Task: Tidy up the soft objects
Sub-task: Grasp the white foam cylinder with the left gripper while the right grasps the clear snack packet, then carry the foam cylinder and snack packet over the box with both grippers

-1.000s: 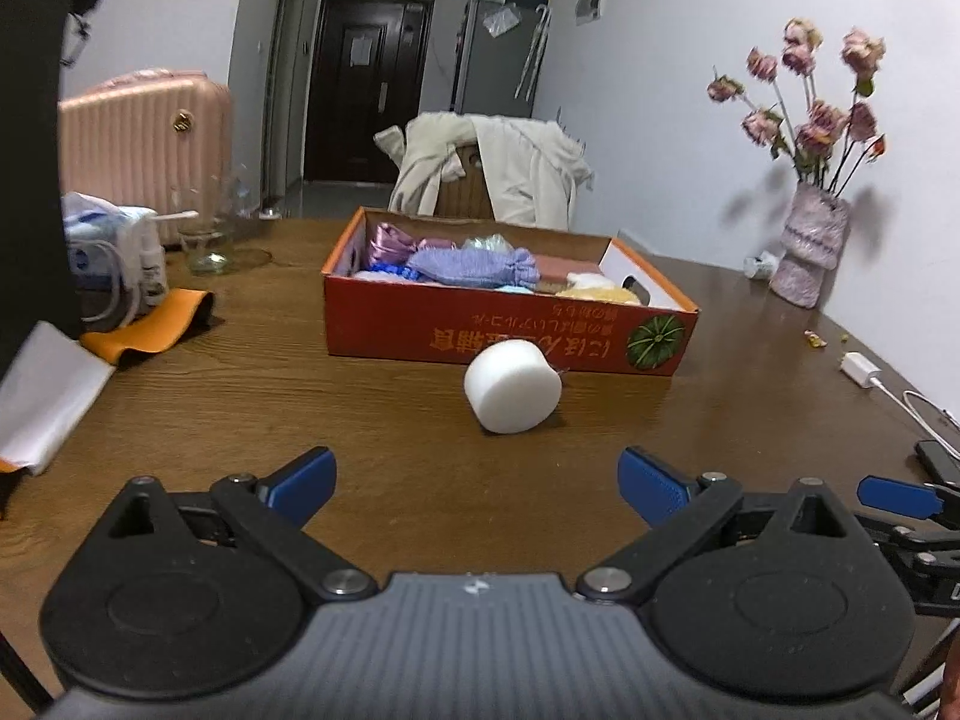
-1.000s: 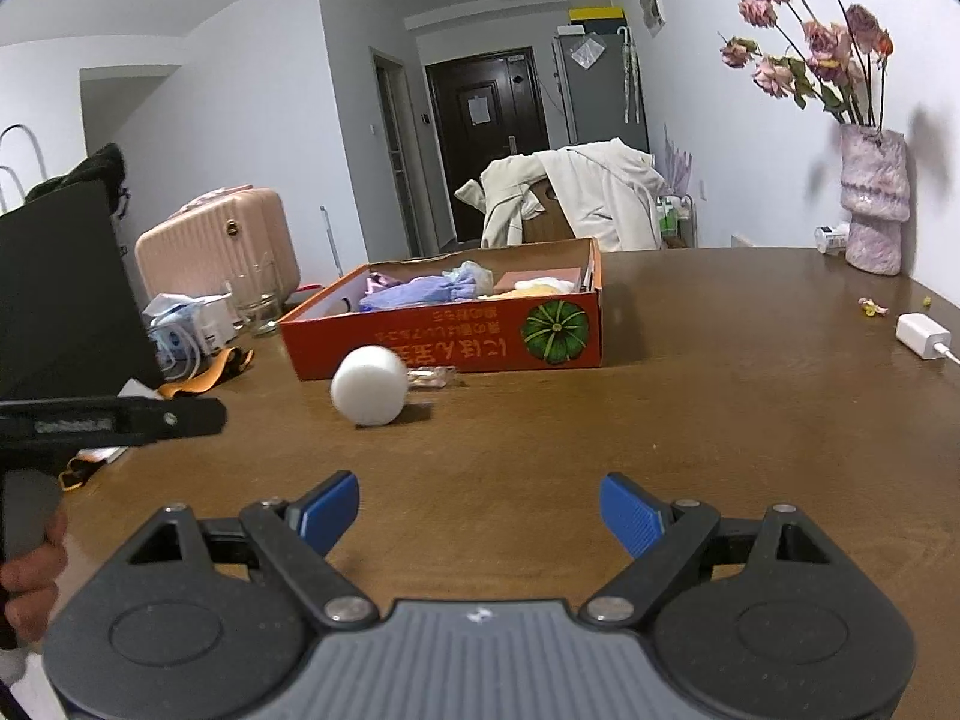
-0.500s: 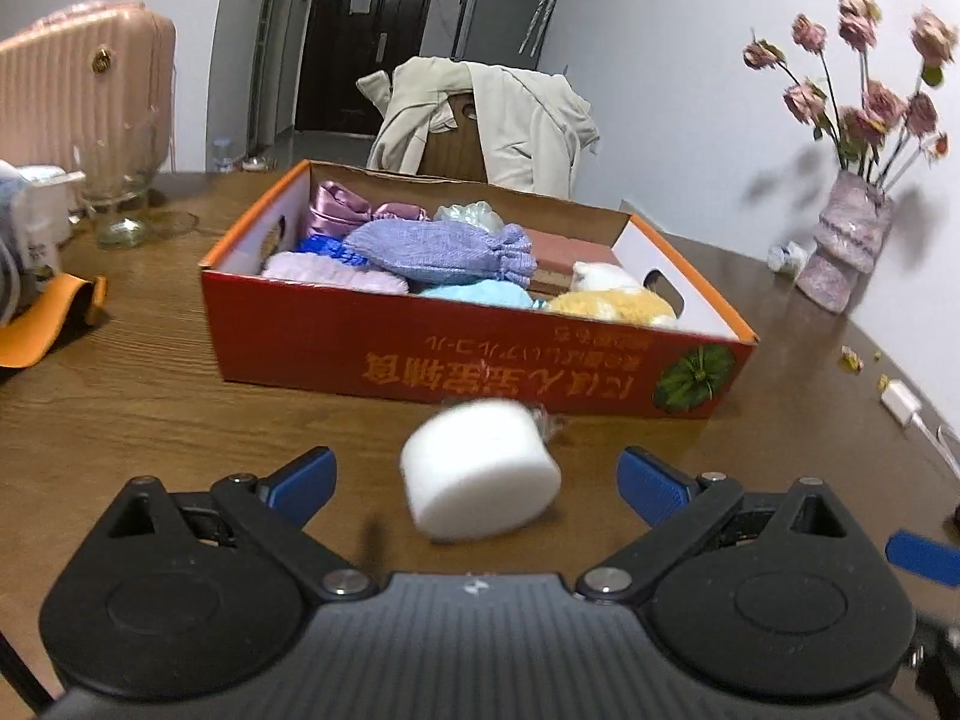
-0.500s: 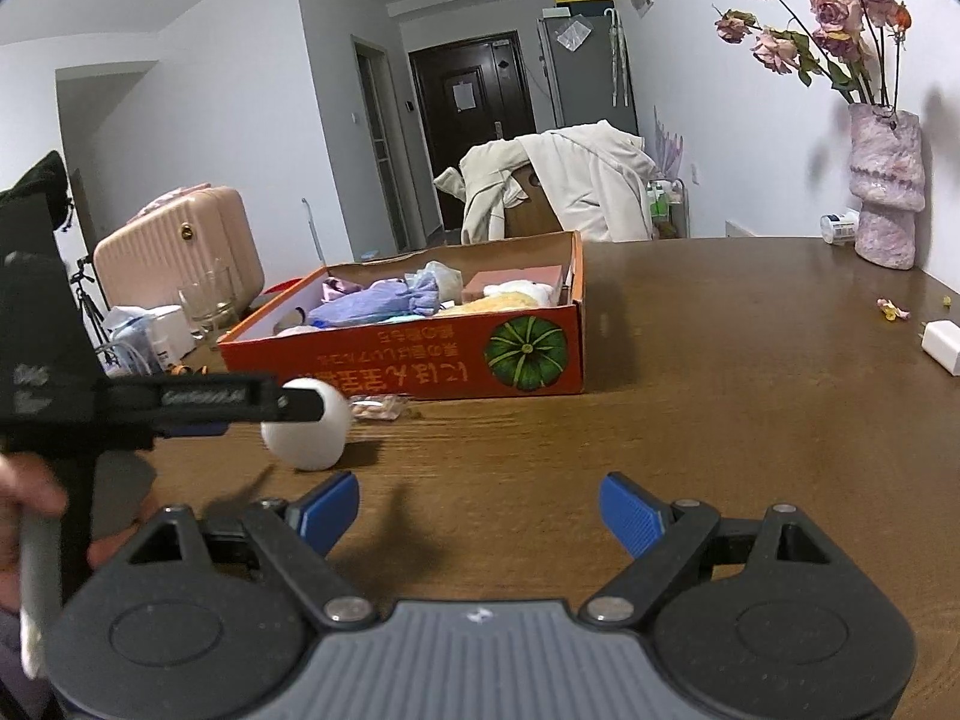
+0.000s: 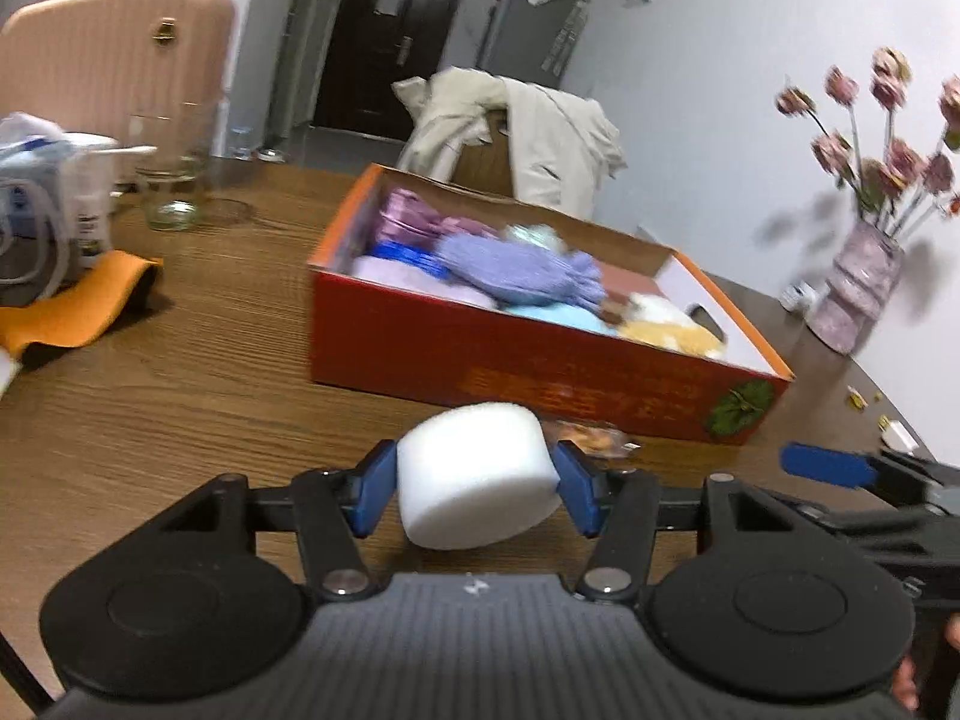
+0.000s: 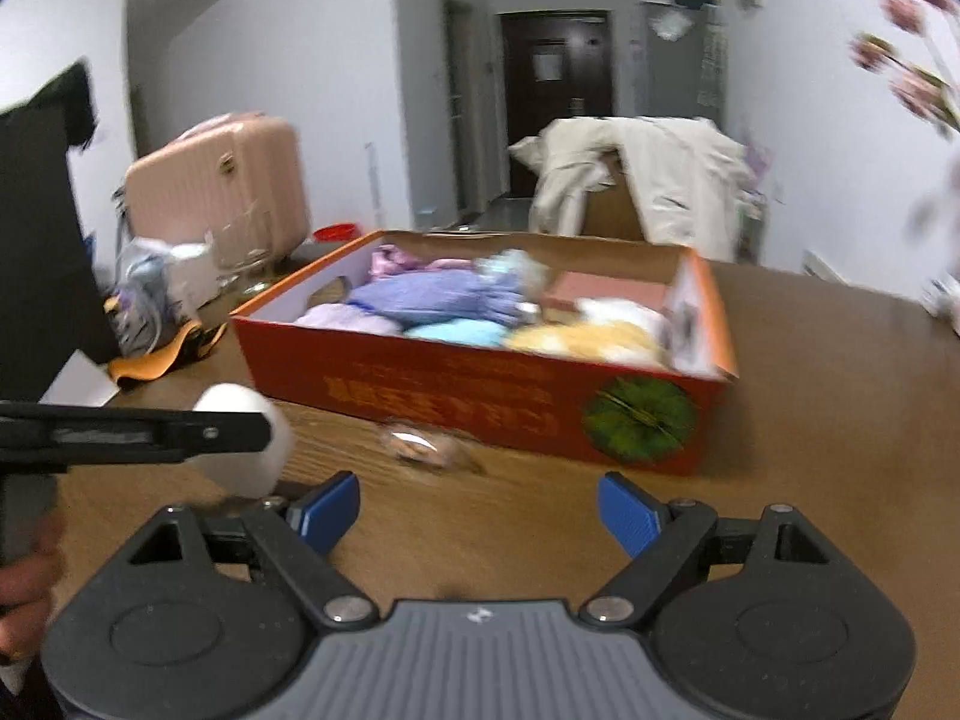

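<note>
A white foam cylinder (image 5: 474, 468) lies on the wooden table just in front of a red cardboard box (image 5: 540, 366). My left gripper (image 5: 474, 495) has it between its jaws, which are closing, and both blue pads touch its sides. The box holds several soft things, among them a purple knit pouch (image 5: 516, 267) and a yellow plush (image 5: 672, 336). In the right wrist view the foam (image 6: 264, 456) shows at the left, partly behind the left gripper's black finger. My right gripper (image 6: 477, 510) stands open over bare table, facing the box (image 6: 480, 390).
A small clear wrapper (image 6: 420, 447) lies before the box. A vase of pink flowers (image 5: 858, 294) stands at the right. A glass (image 5: 171, 180), an orange cloth (image 5: 78, 300) and a bag sit left. A chair draped with a coat (image 5: 528, 126) stands behind the table.
My left gripper moved forward until the foam cylinder sat between its jaws, and the jaws closed in on it. My right gripper moved nearer the box and stayed open.
</note>
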Demonstrator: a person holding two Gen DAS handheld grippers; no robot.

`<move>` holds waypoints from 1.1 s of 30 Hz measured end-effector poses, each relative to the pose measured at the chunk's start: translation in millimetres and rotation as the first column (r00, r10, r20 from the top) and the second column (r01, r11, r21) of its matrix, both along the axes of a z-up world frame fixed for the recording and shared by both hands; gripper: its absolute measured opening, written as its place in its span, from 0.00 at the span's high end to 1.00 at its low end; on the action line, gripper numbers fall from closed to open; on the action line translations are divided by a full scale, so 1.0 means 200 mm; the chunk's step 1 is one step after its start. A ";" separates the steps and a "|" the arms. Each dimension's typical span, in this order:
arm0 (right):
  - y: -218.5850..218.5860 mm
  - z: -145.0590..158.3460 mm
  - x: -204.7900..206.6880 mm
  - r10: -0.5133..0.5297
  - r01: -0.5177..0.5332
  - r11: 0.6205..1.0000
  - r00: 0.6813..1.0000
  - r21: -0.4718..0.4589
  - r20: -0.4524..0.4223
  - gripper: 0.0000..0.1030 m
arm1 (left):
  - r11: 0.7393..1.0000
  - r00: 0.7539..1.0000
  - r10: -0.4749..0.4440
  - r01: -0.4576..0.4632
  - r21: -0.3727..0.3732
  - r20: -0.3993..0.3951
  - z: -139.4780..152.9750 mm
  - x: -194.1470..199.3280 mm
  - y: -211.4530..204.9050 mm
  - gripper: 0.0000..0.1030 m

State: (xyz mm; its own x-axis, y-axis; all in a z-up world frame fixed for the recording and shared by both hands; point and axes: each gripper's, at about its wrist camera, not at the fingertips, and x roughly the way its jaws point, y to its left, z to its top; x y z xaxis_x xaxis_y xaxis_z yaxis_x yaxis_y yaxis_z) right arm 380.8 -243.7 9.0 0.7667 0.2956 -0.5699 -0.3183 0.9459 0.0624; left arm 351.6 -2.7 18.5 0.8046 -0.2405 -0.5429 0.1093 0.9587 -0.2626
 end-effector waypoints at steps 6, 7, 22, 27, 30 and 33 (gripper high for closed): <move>0.24 -0.06 0.22 -0.012 0.012 0.999 1.000 -0.042 -0.010 0.17 | 0.999 0.999 0.050 -0.050 -0.019 -0.009 -0.02 0.00 0.17 0.44; 0.27 -0.08 0.24 -0.016 0.016 0.999 1.000 -0.048 -0.018 0.19 | 0.998 0.999 0.052 -0.052 -0.021 -0.014 -0.03 0.01 0.18 0.44; 0.31 -0.17 0.31 -0.048 0.042 0.996 0.995 -0.078 -0.083 0.61 | 0.999 0.999 0.030 -0.030 -0.019 0.012 -0.03 -0.04 0.26 0.44; 0.31 -0.11 0.20 -0.036 0.033 0.998 0.998 -0.062 -0.051 0.65 | 1.000 0.999 0.028 -0.027 -0.009 0.034 0.01 -0.14 0.24 0.44; 0.29 -0.05 0.07 -0.028 0.027 0.999 0.999 -0.039 -0.025 0.65 | 1.000 0.998 0.021 -0.021 0.001 0.061 0.06 -0.22 0.22 0.43; 0.25 0.03 -0.09 -0.022 0.022 1.000 1.000 -0.018 0.001 0.65 | 1.000 0.996 0.013 -0.014 0.008 0.088 0.11 -0.31 0.20 0.43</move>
State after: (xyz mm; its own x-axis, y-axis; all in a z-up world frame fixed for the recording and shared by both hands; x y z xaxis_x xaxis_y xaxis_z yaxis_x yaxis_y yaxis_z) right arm 362.3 -193.5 14.6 0.7732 0.2687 -0.5744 -0.2978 0.9536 0.0451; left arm 289.1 36.5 41.1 0.8526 -0.2249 -0.4717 0.1188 0.9624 -0.2443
